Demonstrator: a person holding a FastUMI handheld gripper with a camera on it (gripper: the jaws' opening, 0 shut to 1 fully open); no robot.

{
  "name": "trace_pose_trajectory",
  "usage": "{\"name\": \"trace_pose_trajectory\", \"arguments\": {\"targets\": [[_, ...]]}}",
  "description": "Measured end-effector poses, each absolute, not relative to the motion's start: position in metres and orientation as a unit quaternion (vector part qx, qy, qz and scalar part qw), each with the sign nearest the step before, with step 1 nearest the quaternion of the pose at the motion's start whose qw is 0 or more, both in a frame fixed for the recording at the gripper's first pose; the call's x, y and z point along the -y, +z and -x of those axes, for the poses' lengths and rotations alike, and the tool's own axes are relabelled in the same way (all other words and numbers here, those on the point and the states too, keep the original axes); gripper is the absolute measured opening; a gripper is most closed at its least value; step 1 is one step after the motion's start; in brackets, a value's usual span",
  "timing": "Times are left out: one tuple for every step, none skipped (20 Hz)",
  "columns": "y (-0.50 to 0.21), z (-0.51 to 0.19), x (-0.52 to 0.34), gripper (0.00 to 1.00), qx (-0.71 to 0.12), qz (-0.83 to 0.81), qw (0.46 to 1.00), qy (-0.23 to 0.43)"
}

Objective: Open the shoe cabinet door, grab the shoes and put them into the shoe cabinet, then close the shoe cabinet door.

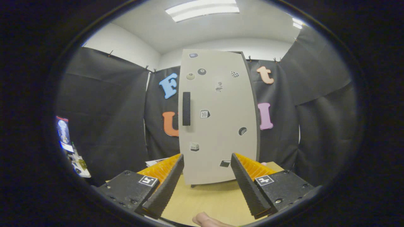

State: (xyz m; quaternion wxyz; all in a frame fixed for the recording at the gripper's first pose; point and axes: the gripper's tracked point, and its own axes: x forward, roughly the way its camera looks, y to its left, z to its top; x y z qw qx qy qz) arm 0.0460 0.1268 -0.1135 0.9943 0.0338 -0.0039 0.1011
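Note:
A tall pale grey shoe cabinet [217, 119] stands upright on the wooden table [205, 198], straight ahead of my gripper [206, 162]. Its door is shut and carries several small stickers. A dark vertical handle [186, 108] sits near the door's left edge, above and beyond my left finger. The gripper is open, with nothing between its fingers, and the cabinet's lower part shows in the gap between them. Both fingers [165, 183] are a short way in front of the door, apart from it.
A person's fingertip [205, 219] shows at the table's near edge, below the fingers. Some papers [156, 162] lie behind the left finger. Black cloth walls close in the booth behind and beside the cabinet. A cluttered spot with small items [74, 157] lies far left.

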Motion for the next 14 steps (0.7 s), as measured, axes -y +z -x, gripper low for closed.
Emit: {"name": "trace_pose_trajectory", "arguments": {"targets": [[-0.116, -0.045, -0.126, 0.97, -0.003, -0.031, 0.994, 0.104], [-0.118, -0.044, -0.125, 0.97, -0.008, -0.028, 0.994, 0.105], [-0.120, -0.044, -0.123, 0.97, -0.012, -0.026, 0.994, 0.104], [-0.121, -0.044, -0.121, 0.97, -0.015, -0.024, 0.995, 0.100], [-0.121, -0.045, -0.118, 0.97, -0.016, -0.024, 0.995, 0.095], [-0.120, -0.045, -0.116, 0.97, -0.016, -0.024, 0.995, 0.091], [-0.120, -0.045, -0.115, 0.97, -0.016, -0.023, 0.996, 0.087], [-0.119, -0.045, -0.115, 0.97, -0.014, -0.025, 0.996, 0.084], [-0.117, -0.045, -0.116, 0.97, -0.012, -0.027, 0.996, 0.084], [-0.115, -0.045, -0.118, 0.98, -0.009, -0.030, 0.996, 0.083], [-0.113, -0.044, -0.118, 0.98, -0.005, -0.034, 0.996, 0.083], [-0.113, -0.044, -0.120, 0.97, -0.003, -0.035, 0.996, 0.083], [-0.112, -0.045, -0.123, 0.97, -0.003, -0.035, 0.996, 0.085], [-0.113, -0.045, -0.126, 0.98, -0.002, -0.036, 0.996, 0.087]]}}
